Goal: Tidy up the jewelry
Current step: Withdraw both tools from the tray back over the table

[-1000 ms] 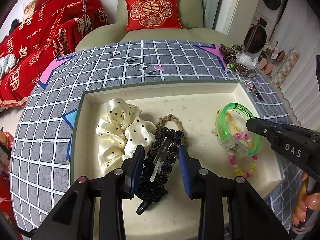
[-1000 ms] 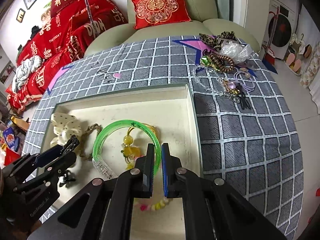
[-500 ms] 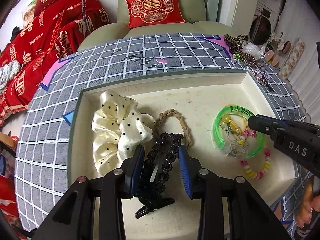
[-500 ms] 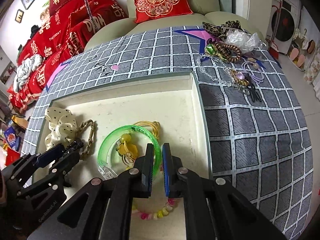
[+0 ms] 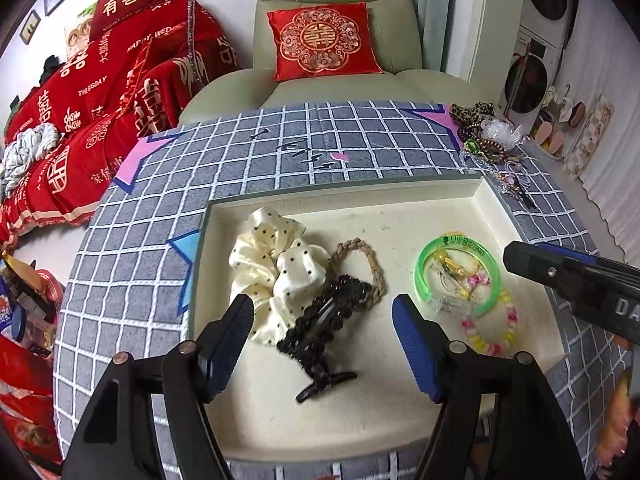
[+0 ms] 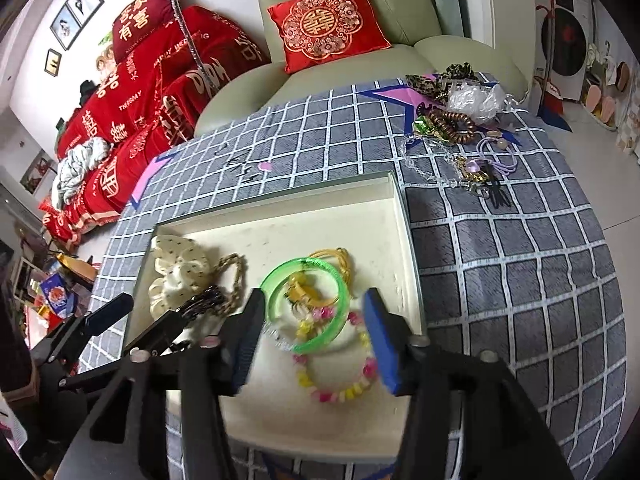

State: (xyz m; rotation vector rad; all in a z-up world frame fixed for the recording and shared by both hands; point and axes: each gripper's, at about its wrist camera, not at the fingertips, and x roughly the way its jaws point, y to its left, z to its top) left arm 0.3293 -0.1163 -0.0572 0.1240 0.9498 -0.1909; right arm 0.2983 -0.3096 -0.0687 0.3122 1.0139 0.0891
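**A:** Five or so pieces already lie in the tray (image 5: 486,194): the cream dotted scrunchie (image 5: 276,272), the braided hair tie (image 5: 366,258), the black beaded hair clip (image 5: 326,316), the green bangle (image 5: 458,276) and the pastel bead bracelet (image 5: 490,330), with some yellow and pink bits tangled inside the bangle that I can't sort out

**B:** And the tools?

**A:** Both have just been opening. The left tool (image 5: 322,316) stands with its blue pads wide apart on either side of the hair clip, which rests on the tray floor and leans on the scrunchie; neither pad touches it. The right tool (image 6: 314,318) is apart too, its pads flanking the bangle and bracelet without pressing on either

**B:** So those two drops are done?

**A:** I'd judge so: clip on the left half of the tray, bangle on the right half, nothing held in either tool

**B:** What's left?

**A:** A pile of loose jewelry (image 6: 452,120) on the checked cloth over the counter (image 6: 520,280), near its far right corner, well apart from the tray: a brown coil tie, a leopard-print piece, a clear wrapper, lilac cords, a chain, some black ties. I'd put the task somewhere past halfway, with that whole heap not yet moved. The tangled cords there look likely to drag neighbours along when lifted
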